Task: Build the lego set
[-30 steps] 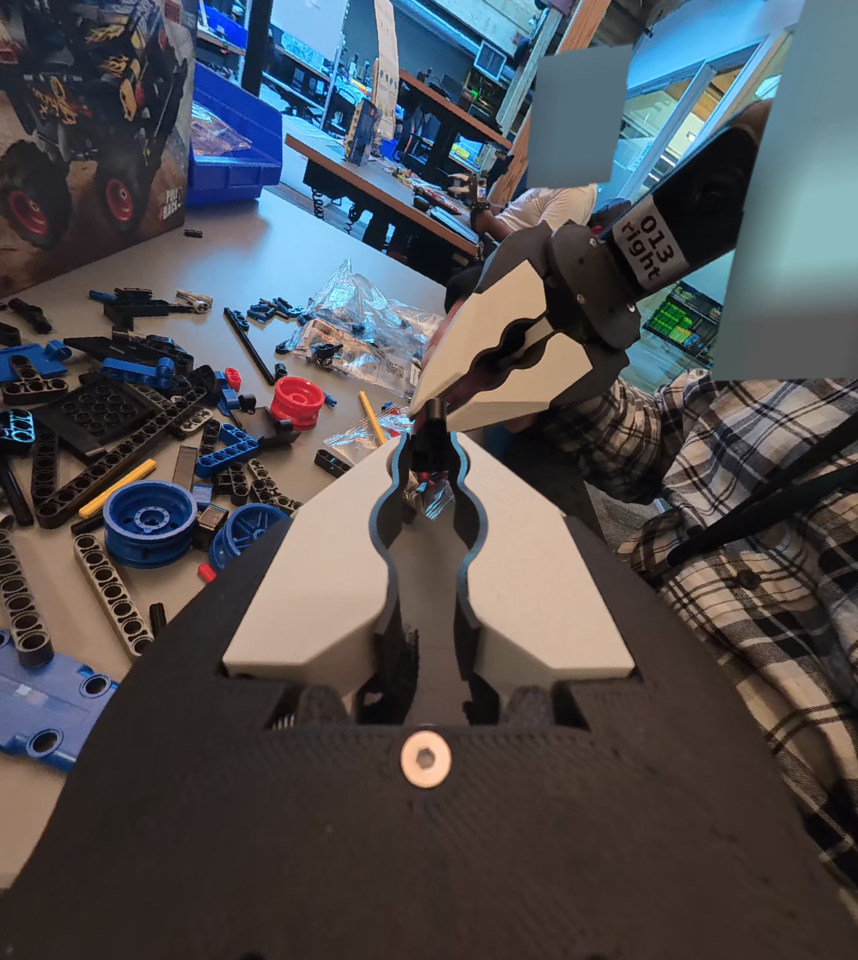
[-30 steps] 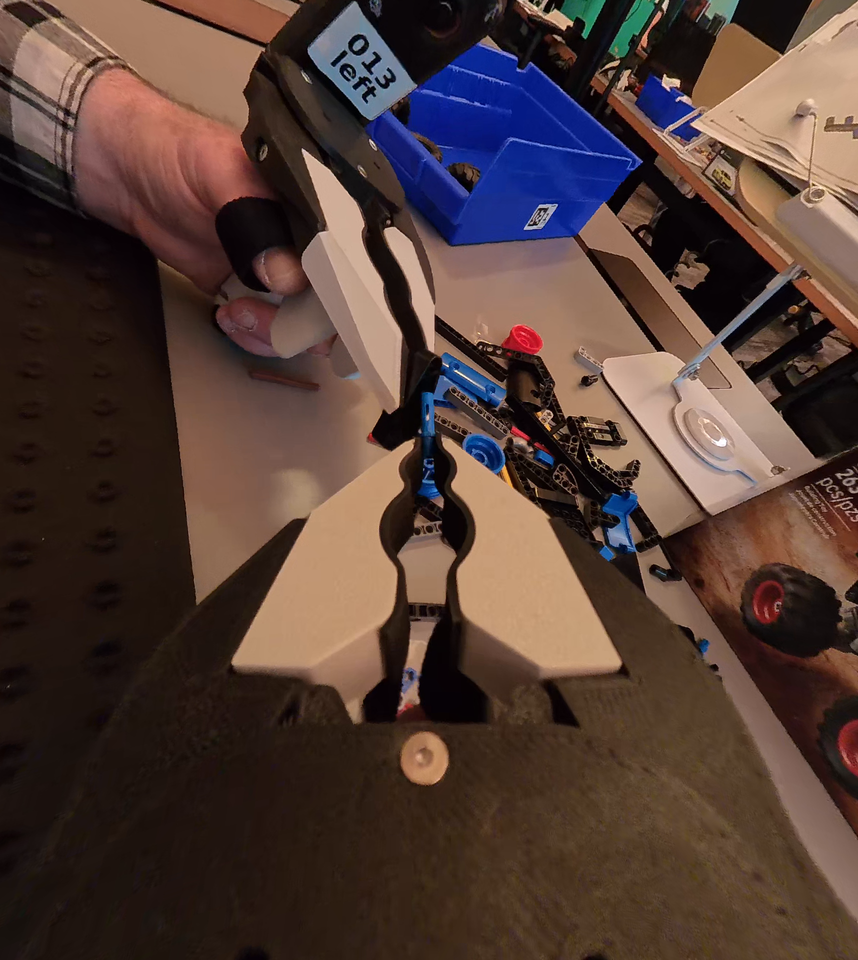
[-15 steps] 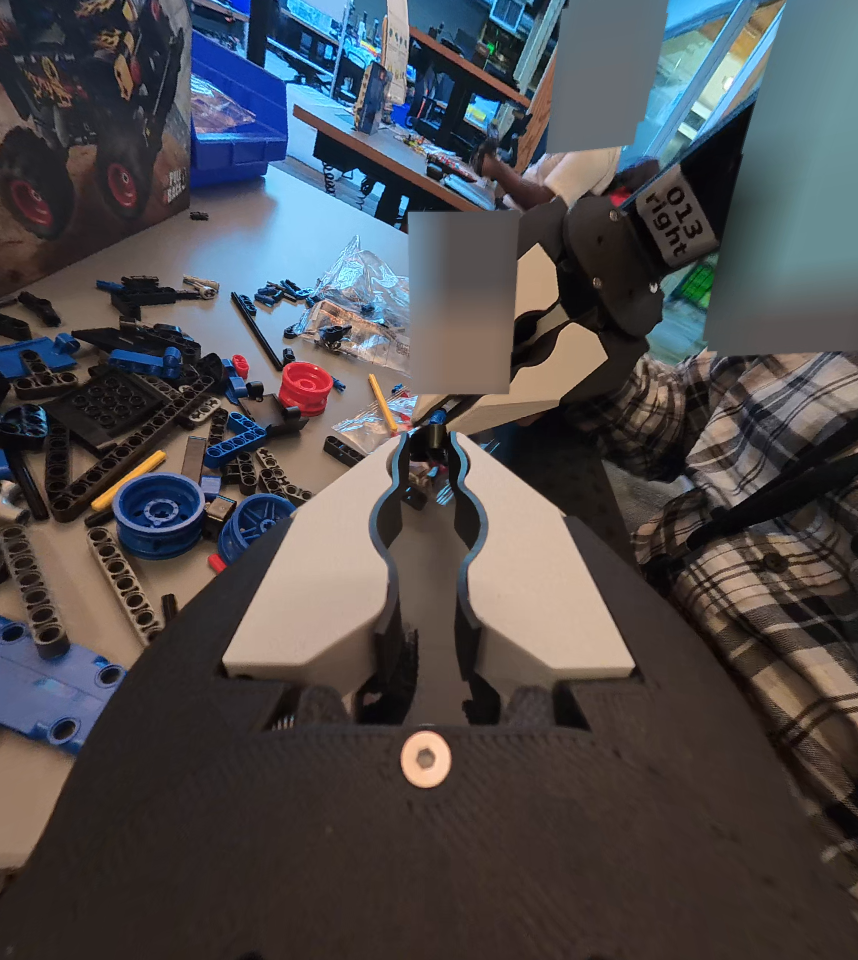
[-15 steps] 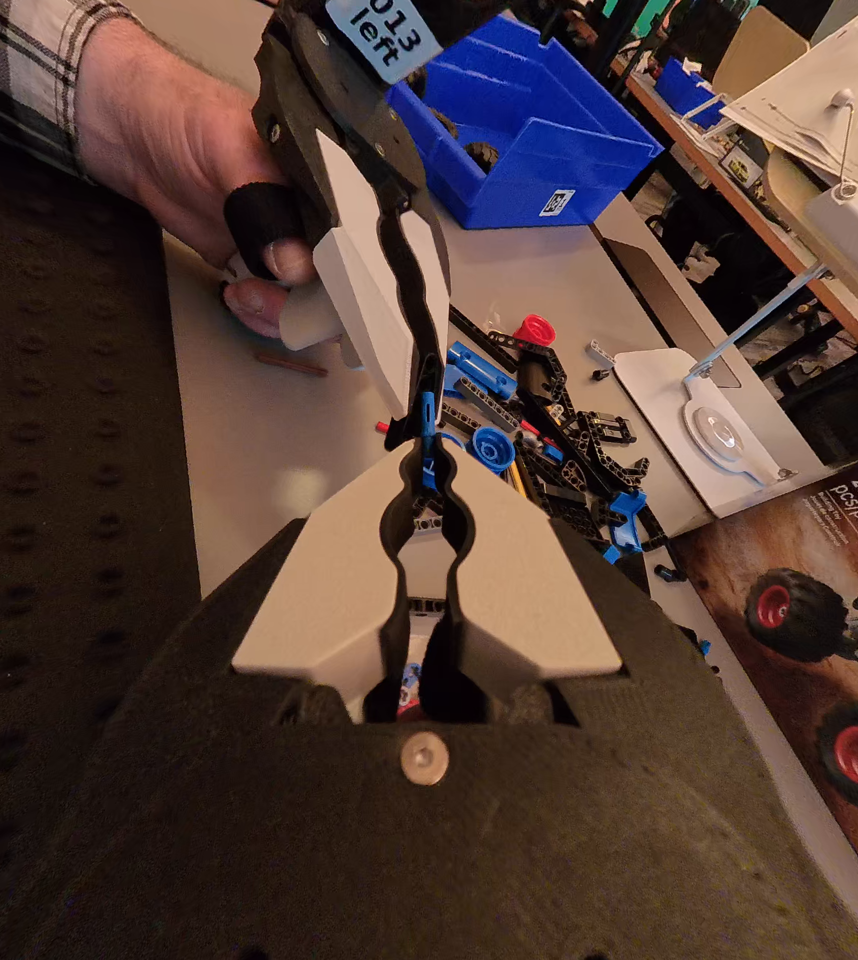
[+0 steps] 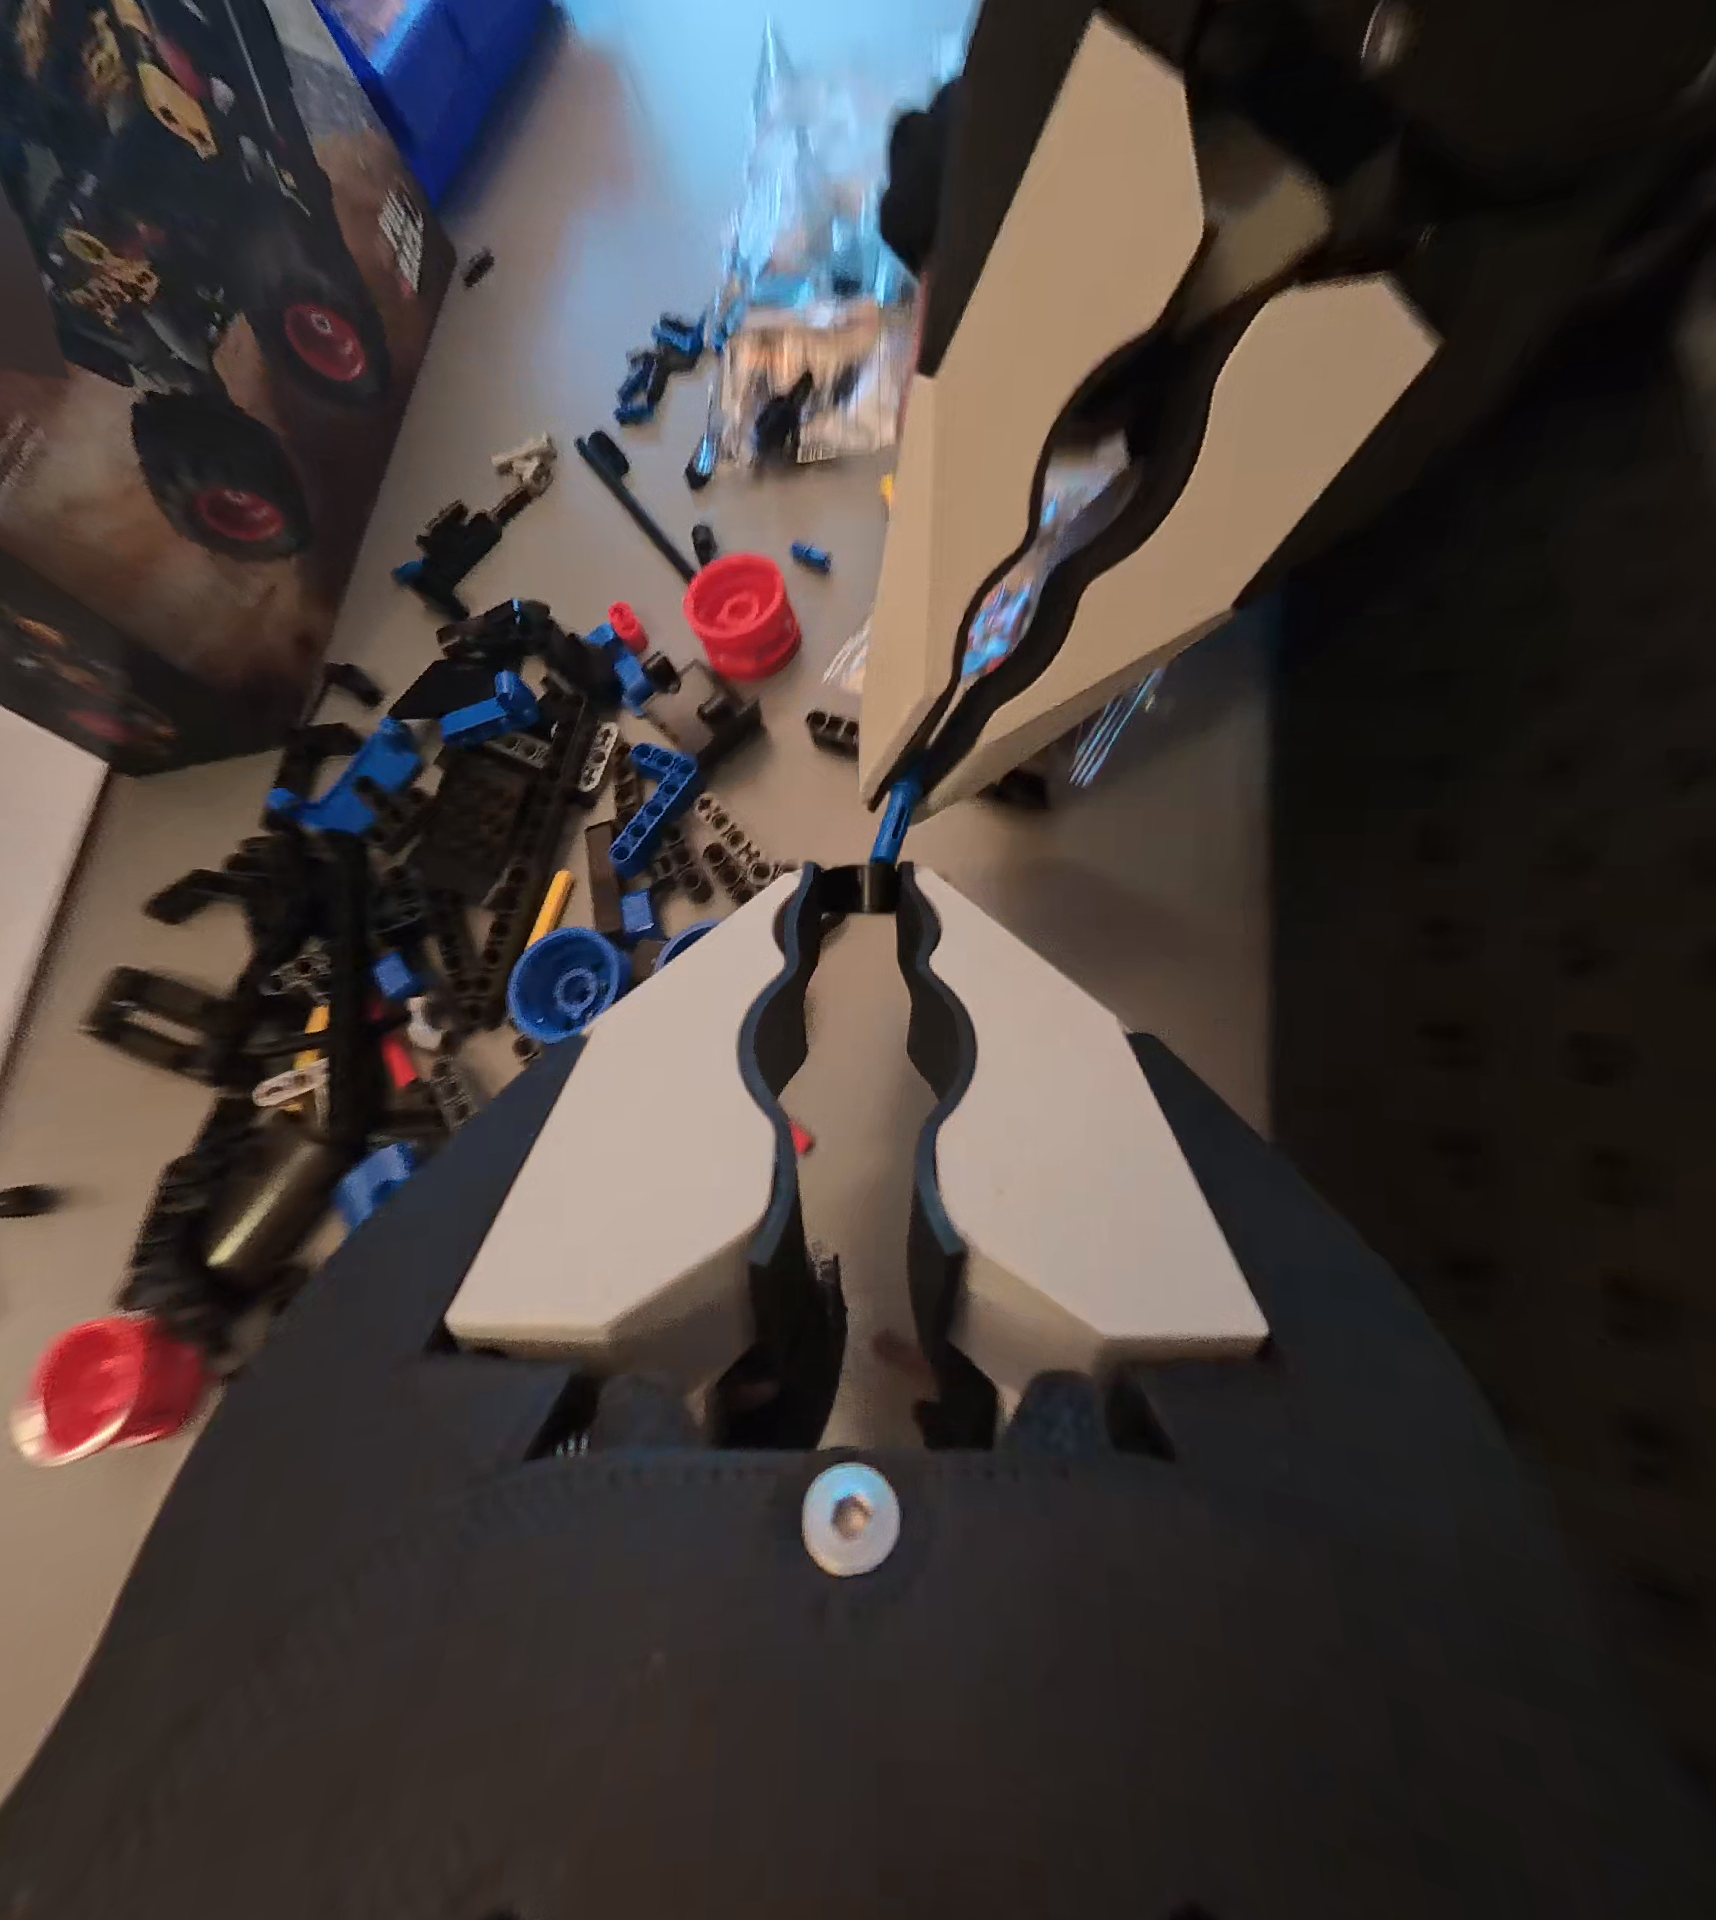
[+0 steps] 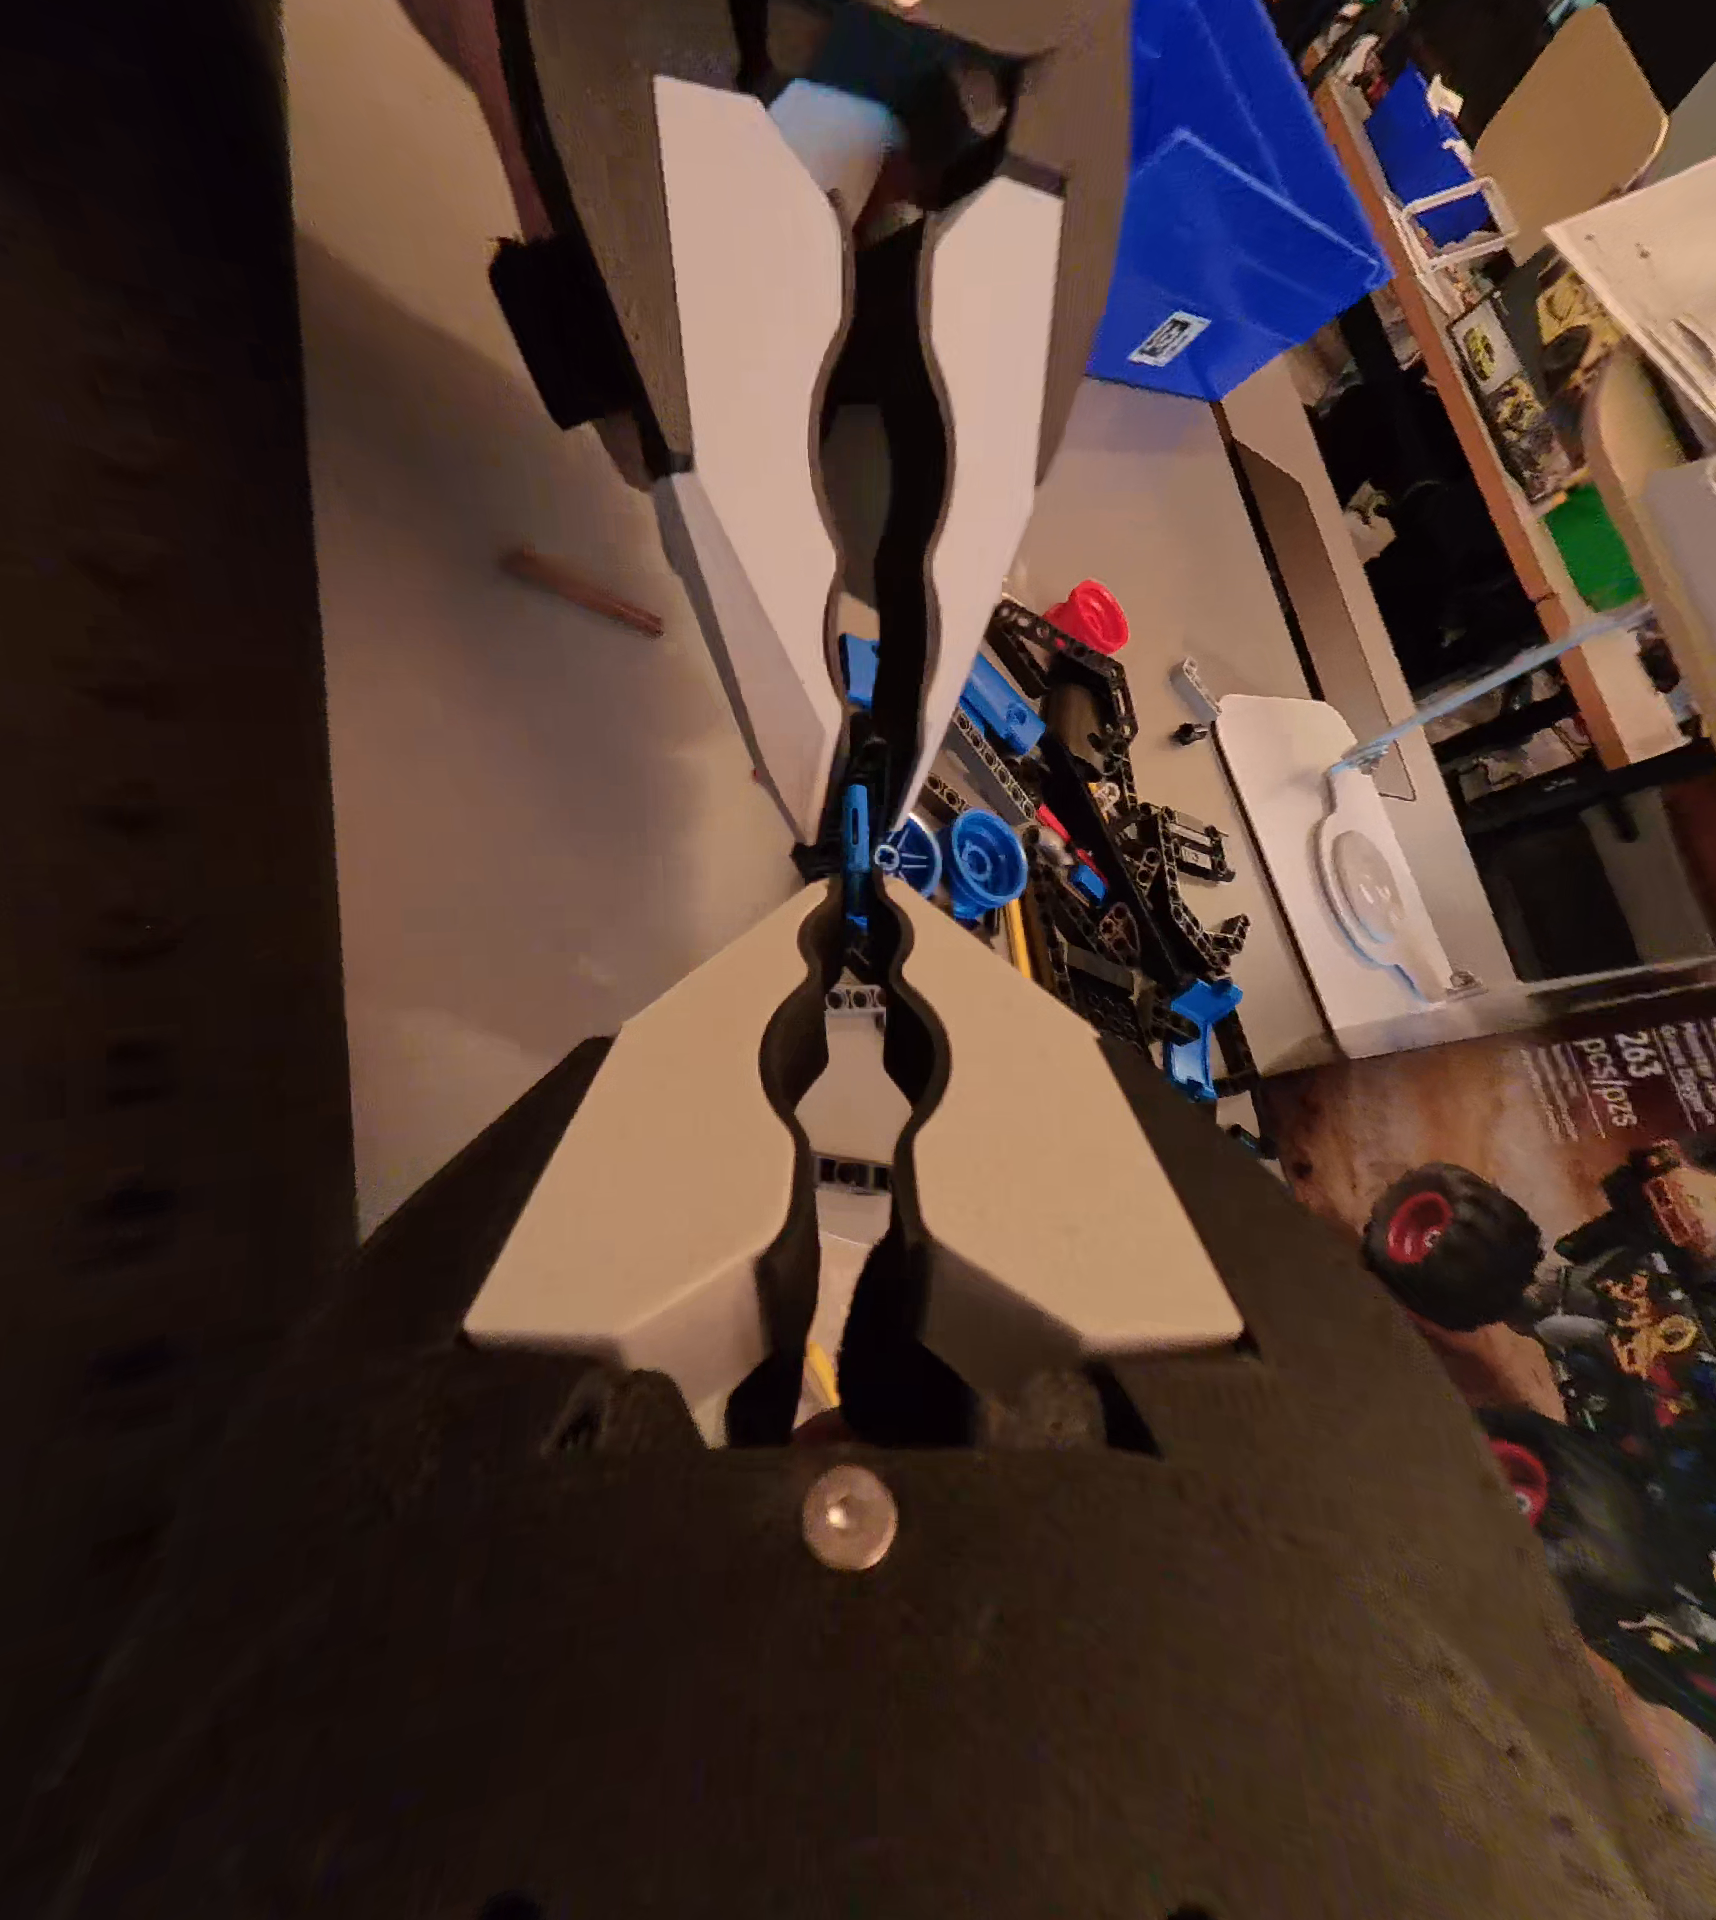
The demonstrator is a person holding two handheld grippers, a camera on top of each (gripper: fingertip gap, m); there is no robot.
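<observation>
Both grippers have tipped downward since a second ago, so the left wrist view now looks down on the grey table (image 5: 480, 353) instead of out across the room, and the plaid shirt and the hand have left the views.

The picture box (image 6: 1602, 1299) printed with a truck lies along the table's edge, with a blue bin (image 6: 1238, 239) farther back. Between them the loose pieces spread out: black beams (image 5: 521, 831), blue wheel hubs (image 5: 568, 982), a red wheel hub (image 5: 742, 615), a yellow rod (image 5: 550, 906) and clear plastic bags (image 5: 812, 343).

Above the pile the two grippers meet tip to tip. The left gripper (image 5: 856, 883) has its fingers drawn in on a small black piece (image 5: 854, 889), which spans the narrow gap at the tips; the wavy slot behind it stands empty. The right gripper (image 6: 859, 914) has its fingers nearly together, pinching a slim blue pin (image 5: 898, 821) that sticks out of its tips. In the left wrist view the pin's free end touches the top edge of the black piece. In the right wrist view the blue pin (image 6: 856, 842) runs straight from one pair of tips into the other.
</observation>
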